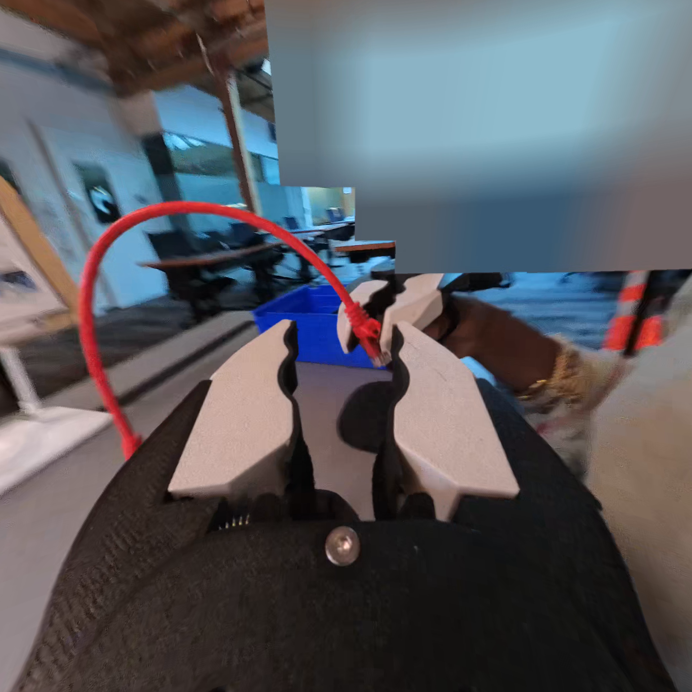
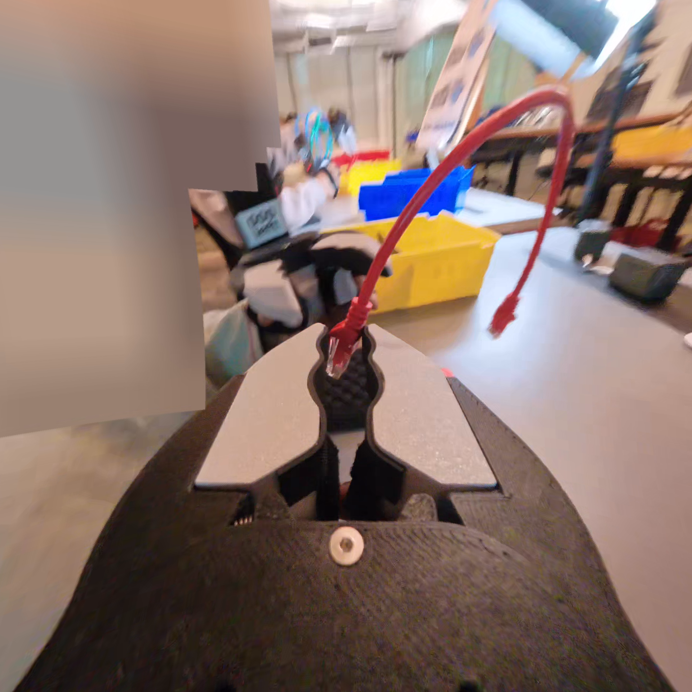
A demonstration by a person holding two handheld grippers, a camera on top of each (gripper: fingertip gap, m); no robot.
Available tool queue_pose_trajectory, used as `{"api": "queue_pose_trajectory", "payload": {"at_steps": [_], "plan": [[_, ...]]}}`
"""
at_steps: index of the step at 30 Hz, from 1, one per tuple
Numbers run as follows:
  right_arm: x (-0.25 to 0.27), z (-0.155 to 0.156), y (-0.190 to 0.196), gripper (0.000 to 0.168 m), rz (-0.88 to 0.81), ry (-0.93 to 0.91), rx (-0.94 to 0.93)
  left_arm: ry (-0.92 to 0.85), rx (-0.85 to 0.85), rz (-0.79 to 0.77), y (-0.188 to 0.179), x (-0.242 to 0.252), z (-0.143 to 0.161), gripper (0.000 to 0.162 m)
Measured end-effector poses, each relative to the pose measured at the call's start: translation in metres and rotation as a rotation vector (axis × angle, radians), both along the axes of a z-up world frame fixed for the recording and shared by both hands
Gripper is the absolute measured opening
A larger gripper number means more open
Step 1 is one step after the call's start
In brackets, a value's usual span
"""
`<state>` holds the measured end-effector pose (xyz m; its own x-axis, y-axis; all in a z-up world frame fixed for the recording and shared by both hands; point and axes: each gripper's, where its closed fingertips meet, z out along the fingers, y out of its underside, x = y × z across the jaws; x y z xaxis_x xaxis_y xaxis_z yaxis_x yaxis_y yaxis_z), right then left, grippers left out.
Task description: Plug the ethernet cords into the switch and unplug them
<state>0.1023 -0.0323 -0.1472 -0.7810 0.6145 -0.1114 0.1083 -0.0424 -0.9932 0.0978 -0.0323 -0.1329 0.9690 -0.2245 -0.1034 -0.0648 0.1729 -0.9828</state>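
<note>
A grey table carries a yellow bin, and behind it stand blue bins, with another yellow bin and a red one farther back. Two dark grey boxes sit near the table's right edge. A tilted white sign board rises beyond the bins. In the left wrist view a blue bin rests at the far end of the table, office desks and dark chairs stand blurred behind it, and an orange-and-white striped cone shows at the right
</note>
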Motion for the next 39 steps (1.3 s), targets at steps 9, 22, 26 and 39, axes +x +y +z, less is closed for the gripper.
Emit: {"api": "queue_pose_trajectory", "payload": {"at_steps": [9, 22, 26, 39], "plan": [[-0.003, -0.004, -0.009, 0.017, 0.105, -0.042, 0.038, -0.390, 0.046, -0.064, 0.010, -0.002, 0.014, 0.004], [-0.023, 0.022, -0.011, 0.015, -0.524, 0.834, 0.758, -0.939, 0.117, -0.009, -0.005, -0.032, 0.026, 0.004], [-0.020, 0.019, -0.008, 0.013, -0.405, 0.700, 0.636, -0.833, 0.001, -0.037, -0.008, -0.026, 0.013, 0.012], [-0.004, -0.021, -0.016, 0.013, 0.027, 0.160, 0.287, 0.401, -0.353, -0.089, -0.060, 0.003, 0.000, 0.039]]}}
